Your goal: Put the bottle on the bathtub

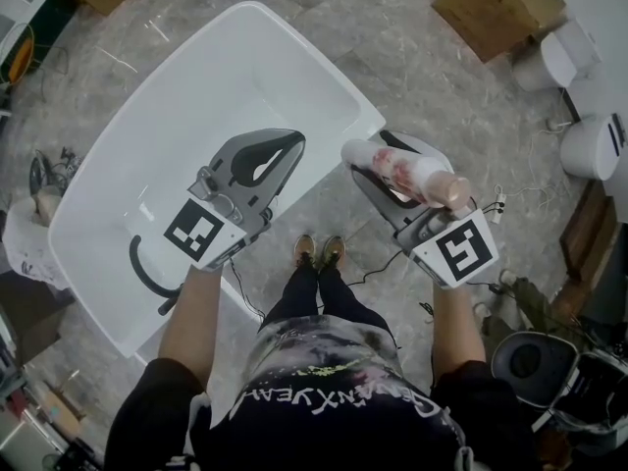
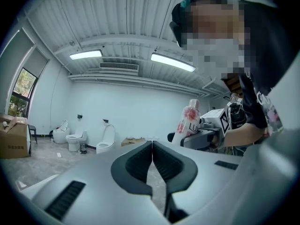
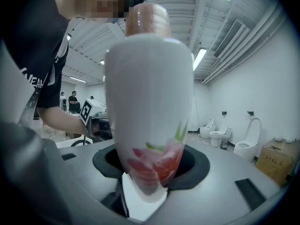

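Note:
The bottle [image 1: 407, 173] is white with red flowers and a pinkish cap. It lies across the jaws of my right gripper [image 1: 378, 177], which is shut on its lower body; the cap points toward the person. That gripper hangs over the floor just right of the near corner of the white bathtub [image 1: 226, 72]. In the right gripper view the bottle [image 3: 150, 102] fills the middle, clamped between the jaws of the right gripper [image 3: 146, 184]. My left gripper [image 1: 285, 147] hovers over the tub's inside, shut with nothing in it. Its tips [image 2: 152, 146] meet, and the bottle [image 2: 187, 120] shows to its right.
A black hose [image 1: 147, 273] lies in the tub's near end. The person's feet [image 1: 319, 251] stand beside the tub's long rim. Cardboard boxes [image 1: 496, 3] and toilets [image 1: 589, 145] stand at the far right. More clutter sits at the lower right [image 1: 535, 361].

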